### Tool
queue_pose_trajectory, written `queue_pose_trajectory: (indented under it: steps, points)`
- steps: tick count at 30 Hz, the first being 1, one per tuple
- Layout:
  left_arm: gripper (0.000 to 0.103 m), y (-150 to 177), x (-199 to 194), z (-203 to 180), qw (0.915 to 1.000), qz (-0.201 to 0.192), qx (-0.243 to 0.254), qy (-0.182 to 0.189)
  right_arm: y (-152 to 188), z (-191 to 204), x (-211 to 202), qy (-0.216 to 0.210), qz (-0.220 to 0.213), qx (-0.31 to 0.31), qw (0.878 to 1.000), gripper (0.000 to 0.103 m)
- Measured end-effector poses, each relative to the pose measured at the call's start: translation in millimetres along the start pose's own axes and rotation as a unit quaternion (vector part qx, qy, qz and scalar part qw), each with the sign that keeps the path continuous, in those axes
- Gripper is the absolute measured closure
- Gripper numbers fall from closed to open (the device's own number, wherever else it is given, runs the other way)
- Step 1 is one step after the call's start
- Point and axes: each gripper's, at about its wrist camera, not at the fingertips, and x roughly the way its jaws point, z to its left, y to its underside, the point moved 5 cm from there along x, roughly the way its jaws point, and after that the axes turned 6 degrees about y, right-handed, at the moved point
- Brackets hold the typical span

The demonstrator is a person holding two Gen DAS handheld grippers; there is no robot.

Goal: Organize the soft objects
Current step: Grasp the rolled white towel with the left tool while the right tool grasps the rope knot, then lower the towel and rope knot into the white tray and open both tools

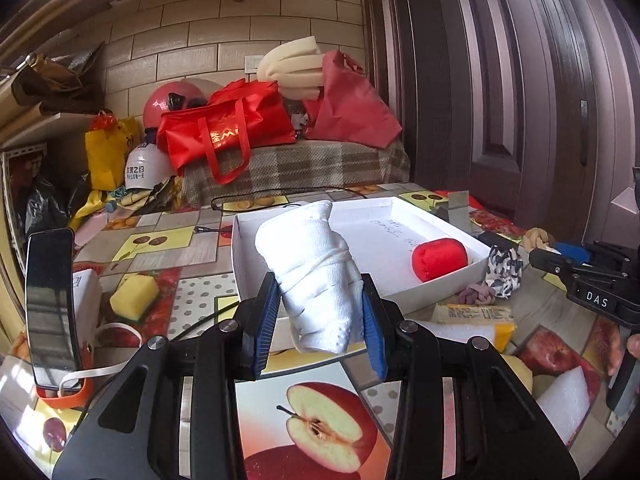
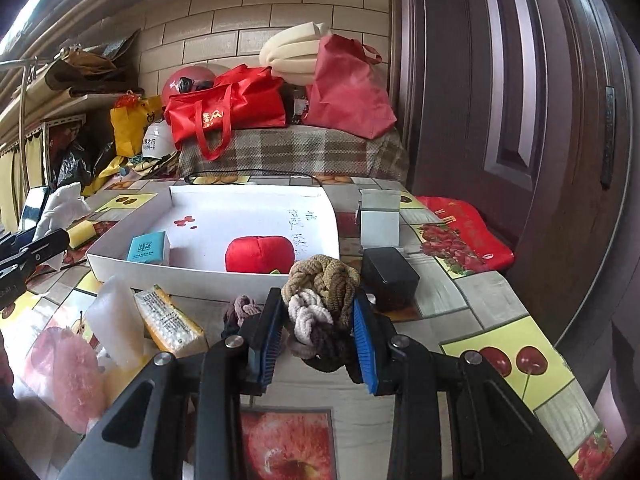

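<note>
Nearest the lens, the left gripper [image 1: 322, 320] has its blue pads pressed into the sides of a rolled white towel [image 1: 316, 268], which it holds clear of the tablecloth just at the near wall of the white box [image 1: 448, 276]. The right gripper [image 2: 320, 332] is likewise clamped on a knotted bundle of braided cords [image 2: 320, 300] in tan, cream and dark brown, held just short of the box's near wall. Inside the box a red plush piece [image 2: 259, 254] already lies near the near wall, with a teal tissue pack [image 2: 147, 248] to its left (so the sorting looks under way, by my reading, but far from finished). Both held items have yet to go into the box. Outside the box, before its near wall, a small purple braided knot [image 2: 240, 308], a yellow tissue pack [image 2: 170, 320] and a white foam piece [image 2: 116, 316] wait on the table, and a patterned cloth roll [image 1: 504, 266] sits at its right corner; a yellow sponge [image 1: 134, 294] lies to the box's left. The towel hides much of the box's floor in the left view, so the teal pack shows only from the right. The cord bundle covers the lower edge of the red piece, and a green scrap beside it is too small to identify.
</note>
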Motion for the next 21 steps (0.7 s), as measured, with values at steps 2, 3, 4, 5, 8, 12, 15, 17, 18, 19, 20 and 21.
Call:
queue_pose_trajectory:
  steps: [2, 3, 4, 5, 8, 12, 15, 17, 18, 19, 20, 21]
  points:
    - [0.065, -2, 9, 2, 1.0, 0.001, -0.002, -0.005, -3, 4, 7, -0.003, -0.001, -0.003, 1.0, 0.069]
    - [0.065, -4, 14, 3, 1.0, 0.001, -0.003, -0.008, -5, 7, 10, -0.004, -0.001, -0.005, 1.0, 0.069]
    - [0.065, -6, 19, 4, 0.9999, 0.002, -0.005, -0.01, -7, 10, 14, -0.005, 0.0, -0.007, 1.0, 0.069]
    - [0.065, -8, 24, 5, 0.9999, 0.003, -0.007, -0.012, -9, 13, 18, -0.006, 0.001, -0.009, 1.0, 0.069]
    - [0.065, -12, 38, 10, 0.9997, 0.006, -0.014, -0.017, -13, 17, 27, -0.009, 0.002, -0.011, 1.0, 0.069]
    - [0.065, -18, 54, 14, 0.9995, 0.007, -0.021, -0.022, -20, 23, 41, -0.013, 0.004, -0.013, 1.0, 0.069]
    - [0.065, -21, 64, 16, 0.9994, 0.006, -0.02, -0.028, -24, 28, 51, -0.015, 0.007, -0.013, 1.0, 0.069]
    - [0.065, -23, 71, 19, 0.9993, 0.008, -0.022, -0.03, -27, 30, 58, -0.017, 0.009, -0.014, 1.0, 0.069]
    - [0.065, -24, 75, 20, 0.9992, 0.01, -0.025, -0.031, -28, 32, 62, -0.019, 0.012, -0.015, 1.0, 0.069]
    - [0.065, -25, 78, 22, 0.9991, 0.011, -0.028, -0.031, -29, 33, 65, -0.021, 0.015, -0.015, 1.0, 0.069]
    - [0.065, -25, 81, 24, 0.9989, 0.013, -0.031, -0.032, -30, 34, 69, -0.023, 0.019, -0.016, 0.999, 0.069]
    - [0.065, -26, 84, 26, 0.9988, 0.015, -0.035, -0.032, -31, 36, 73, -0.025, 0.023, -0.016, 0.999, 0.069]
